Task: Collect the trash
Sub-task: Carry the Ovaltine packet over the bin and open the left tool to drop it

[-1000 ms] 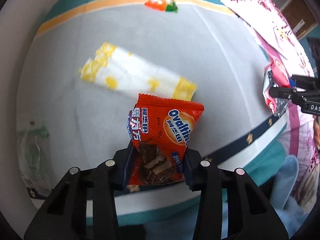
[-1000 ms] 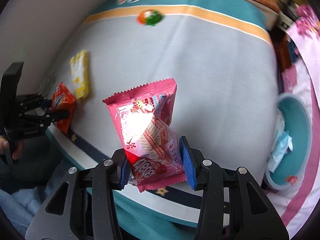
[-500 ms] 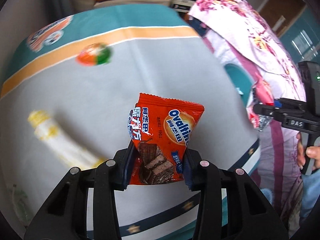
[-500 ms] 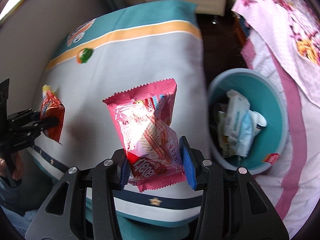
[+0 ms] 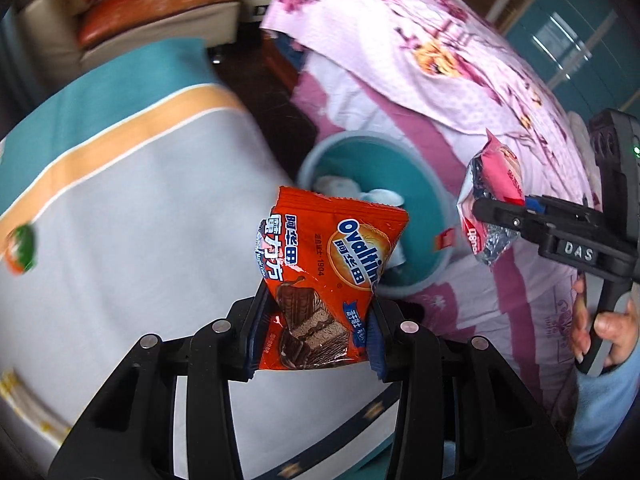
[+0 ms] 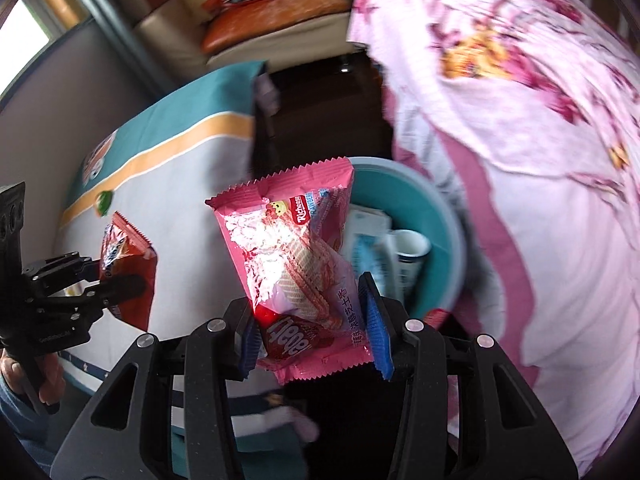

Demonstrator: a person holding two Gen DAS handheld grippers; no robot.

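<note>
My left gripper point(image 5: 314, 334) is shut on an orange Ovaltine wrapper point(image 5: 328, 280) and holds it in the air in front of a teal bin point(image 5: 436, 248). My right gripper point(image 6: 314, 332) is shut on a pink wafer wrapper point(image 6: 296, 256), held just left of the same bin point(image 6: 444, 240). The bin holds white packets and a cup point(image 6: 412, 248). The right gripper with the pink wrapper point(image 5: 492, 200) shows at the right of the left wrist view. The left gripper with the orange wrapper point(image 6: 128, 256) shows at the left of the right wrist view.
A bed with a grey, orange and teal cover point(image 5: 140, 184) lies to the left, with an orange-green print point(image 5: 22, 248) on it. A pink floral quilt point(image 5: 420, 64) lies behind and right of the bin. A sofa with an orange cushion point(image 6: 276, 12) stands far back.
Both grippers have swung right, away from the grey bed cover, toward the teal bin. Each still holds its wrapper. The yellow-white wrapper has left the left wrist view.
</note>
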